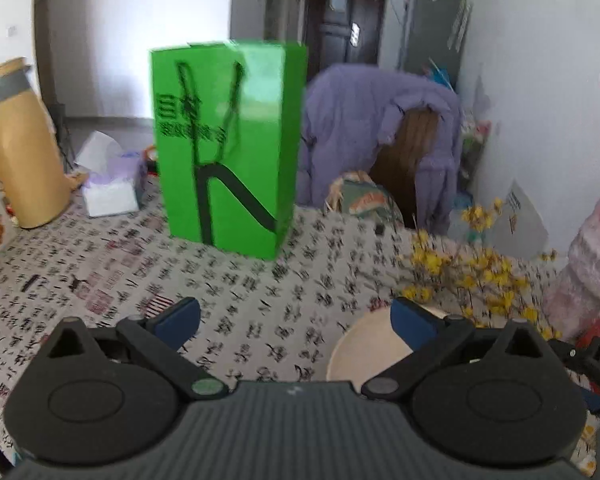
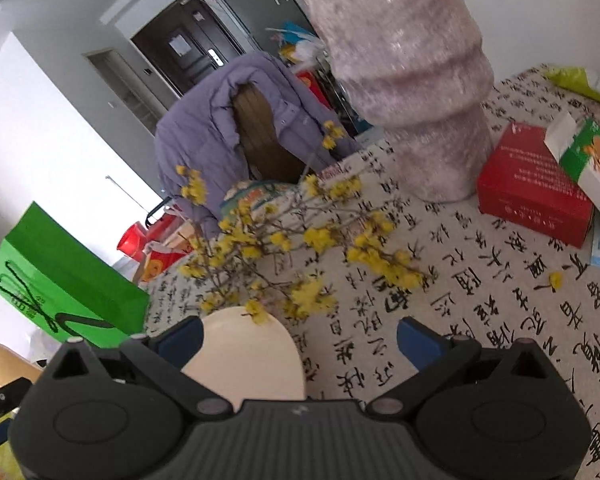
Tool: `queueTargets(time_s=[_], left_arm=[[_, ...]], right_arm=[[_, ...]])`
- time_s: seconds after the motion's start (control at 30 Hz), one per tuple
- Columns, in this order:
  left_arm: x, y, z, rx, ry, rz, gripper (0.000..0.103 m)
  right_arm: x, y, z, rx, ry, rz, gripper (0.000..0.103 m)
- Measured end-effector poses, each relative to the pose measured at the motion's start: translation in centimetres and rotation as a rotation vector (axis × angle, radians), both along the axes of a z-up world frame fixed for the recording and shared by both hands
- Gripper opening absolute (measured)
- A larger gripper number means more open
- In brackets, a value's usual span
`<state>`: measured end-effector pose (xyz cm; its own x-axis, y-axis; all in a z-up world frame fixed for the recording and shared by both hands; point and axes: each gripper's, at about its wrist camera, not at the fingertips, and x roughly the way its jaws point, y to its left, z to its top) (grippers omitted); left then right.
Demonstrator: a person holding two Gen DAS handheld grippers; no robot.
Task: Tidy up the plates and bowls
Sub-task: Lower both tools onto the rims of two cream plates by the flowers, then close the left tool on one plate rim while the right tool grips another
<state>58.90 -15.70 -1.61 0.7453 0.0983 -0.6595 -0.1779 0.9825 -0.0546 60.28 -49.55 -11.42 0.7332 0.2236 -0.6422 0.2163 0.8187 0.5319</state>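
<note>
A cream plate (image 1: 374, 346) lies flat on the worktop (image 1: 260, 280), partly under the right-hand finger of the left gripper (image 1: 296, 320). That gripper's fingers (image 1: 180, 318) are spread wide and hold nothing. In the right wrist view the same plate (image 2: 252, 354) sits between the fingers of the right gripper (image 2: 300, 338), nearer the left-hand one, whose pad overlaps its edge. These fingers (image 2: 416, 342) are also wide apart and empty.

The plate looks rigid, smooth and fairly light; whether it is ceramic or plastic cannot be told, so I would treat it as breakable. Its glossy face is likely slippery, and lying flat it offers no side to pinch. The rim seems the only hold: one finger slid under the edge, the other on top. A spray of yellow flowers (image 2: 300, 248) overhangs the far edge beyond the fingertips and could snag.
</note>
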Motion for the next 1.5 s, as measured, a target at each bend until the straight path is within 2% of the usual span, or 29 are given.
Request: queueTargets(time_s=[0.3,0.53,0.67,0.97,1.17,1.27,1.37,1.4,1.43,1.5], left_arm=[[3.3,-0.6,-2.8,-0.026,0.109,-0.013,0.103],[4.9,-1.9,-5.2,0.019,0.163,-0.009,0.103],[5.9,-2.1,-6.5,0.025,0.193,0.0,0.103],[6.8,-1.6,-8.9,-0.002,0.24,0.035,0.103],[7.0,-1.2,-9.6,-0.037,0.273,0.031,0.103],[7.4,-1.3,-9.9,-0.026,0.282,0.019,0.102],[7.7,-1.4,-10.2,-0.054,0.295,-0.003,0.097],[7.8,-1.5,-10.4,-0.059,0.302,-0.01,0.092],[7.9,-1.6,-10.6,-0.059,0.31,-0.021,0.084],[8.1,-1.6,-11.0,-0.076,0.327,-0.041,0.07]], right_arm=[[0.7,0.3,-1.4,0.002,0.059,0.011,0.101],[1.3,1.3,-2.1,-0.007,0.08,0.046,0.09],[1.5,2.2,-2.3,-0.007,0.083,0.085,0.08],[1.6,2.3,-2.5,0.003,0.085,0.093,0.064],[1.2,1.4,-1.6,-0.012,0.061,0.066,0.064],[2.5,1.7,-2.1,-0.033,0.116,0.078,0.063],[3.9,2.6,-2.7,-0.083,0.188,0.104,0.05],[4.3,3.0,-2.7,-0.112,0.203,0.112,0.049],[4.5,3.5,-2.7,-0.145,0.212,0.121,0.048],[4.7,4.2,-2.7,-0.18,0.226,0.138,0.038]])
